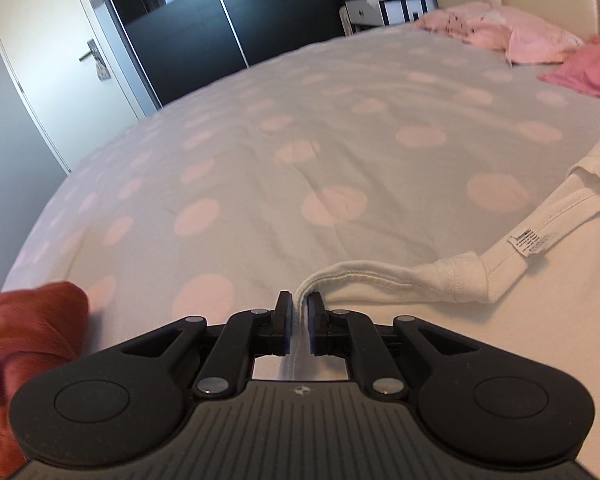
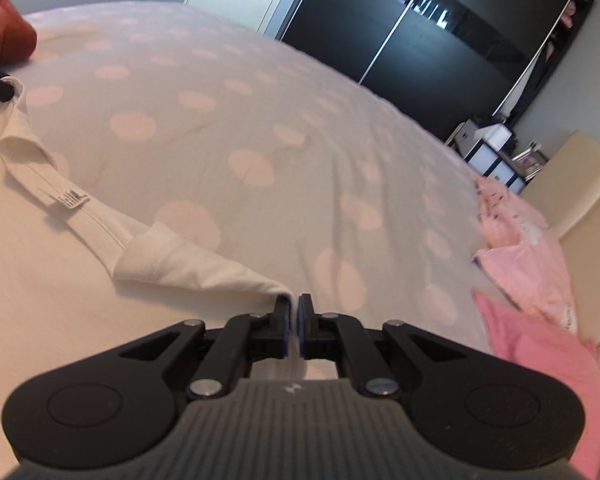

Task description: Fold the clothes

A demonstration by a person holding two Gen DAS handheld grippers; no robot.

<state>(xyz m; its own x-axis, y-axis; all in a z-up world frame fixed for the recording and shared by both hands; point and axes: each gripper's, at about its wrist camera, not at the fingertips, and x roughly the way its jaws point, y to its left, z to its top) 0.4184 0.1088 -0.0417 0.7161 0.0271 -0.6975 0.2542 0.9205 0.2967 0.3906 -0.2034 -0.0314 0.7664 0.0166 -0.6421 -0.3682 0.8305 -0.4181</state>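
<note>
White garment (image 1: pixel 452 276): lies on the bed, its edge stretched between both tongs.
Left tongs (image 1: pixel 299 307): clamped on the hem.
Right tongs (image 2: pixel 293 307): pinched on another corner.
Bed (image 1: pixel 284 128): pink-dotted cover.
Rust cloth (image 1: pixel 24 344): beside left tongs.

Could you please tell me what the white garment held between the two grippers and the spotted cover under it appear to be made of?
The white garment looks like matte cotton jersey: soft rolled edges, a stitched hem and a sewn-in care label. The pale cover with pink dots looks like smooth woven cotton or a blend, matte and finely creased; the exact fibre cannot be told. The left hand-held gripper and the right hand-held gripper each pinch the garment's edge.
</note>
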